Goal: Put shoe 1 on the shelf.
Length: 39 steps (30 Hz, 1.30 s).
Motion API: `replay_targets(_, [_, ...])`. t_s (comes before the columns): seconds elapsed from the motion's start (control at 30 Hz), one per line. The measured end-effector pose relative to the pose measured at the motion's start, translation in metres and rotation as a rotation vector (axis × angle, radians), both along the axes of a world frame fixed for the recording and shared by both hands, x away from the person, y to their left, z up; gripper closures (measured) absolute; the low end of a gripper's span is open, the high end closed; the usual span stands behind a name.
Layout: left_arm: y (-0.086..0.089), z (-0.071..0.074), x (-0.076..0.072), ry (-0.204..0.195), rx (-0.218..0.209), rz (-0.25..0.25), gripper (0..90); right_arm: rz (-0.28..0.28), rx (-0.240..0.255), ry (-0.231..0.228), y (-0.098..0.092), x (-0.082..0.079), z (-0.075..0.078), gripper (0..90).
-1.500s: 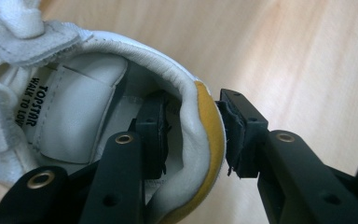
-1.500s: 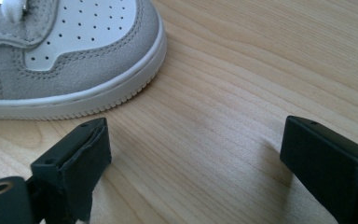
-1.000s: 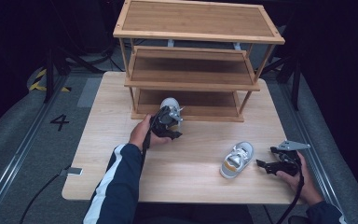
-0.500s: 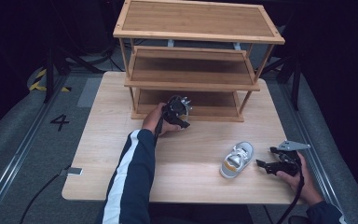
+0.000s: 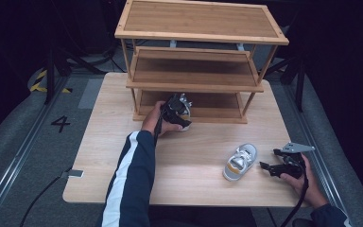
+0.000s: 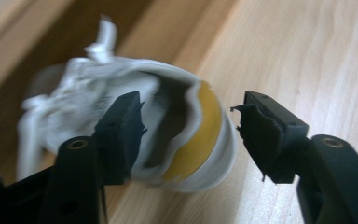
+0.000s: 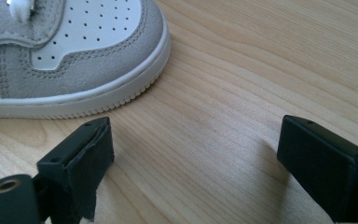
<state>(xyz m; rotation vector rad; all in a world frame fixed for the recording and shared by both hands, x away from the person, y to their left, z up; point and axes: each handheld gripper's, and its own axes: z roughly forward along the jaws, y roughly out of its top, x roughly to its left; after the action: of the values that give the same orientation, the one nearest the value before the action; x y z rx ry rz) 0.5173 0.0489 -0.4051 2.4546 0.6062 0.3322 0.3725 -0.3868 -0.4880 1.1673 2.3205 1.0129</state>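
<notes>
Sneakers are the work in hand, a small white pair with yellow heels. One sneaker (image 5: 239, 161) lies on the wooden table (image 5: 194, 184) near the front edge, just beside the right gripper (image 5: 270, 159), whose jaws stand spread and empty, short of the toe (image 7: 98, 51). The other sneaker (image 6: 135, 126) sits at the front lip of the bamboo rack's (image 5: 196, 71) bottom shelf, with the left gripper (image 6: 189, 128) at its heel.

Left jaws have just been opening; one pad (image 6: 121, 126) stands inside the collar, the other clear of the heel, neither pressing.

Risks, as judged:
- The shoe rests at the shelf's edge, so it may tip or slide back onto the table.
- The inner pad could snag the collar or laces on withdrawal and drag the shoe out.
- The right gripper may nudge the near shoe away instead of gripping it.

Surface: pale wood, smooth, unobstructed. Room: dark surround, grey floor with a rail and a painted 4 (image 5: 60, 124) beyond the table's left side.
</notes>
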Motion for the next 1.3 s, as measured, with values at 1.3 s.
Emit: replay_targets(1.3, [0.008, -0.033, 0.036, -0.113, -0.079, 0.232, 31.9, 0.003, 0.003, 0.0, 0.0, 0.0, 0.0, 11.1])
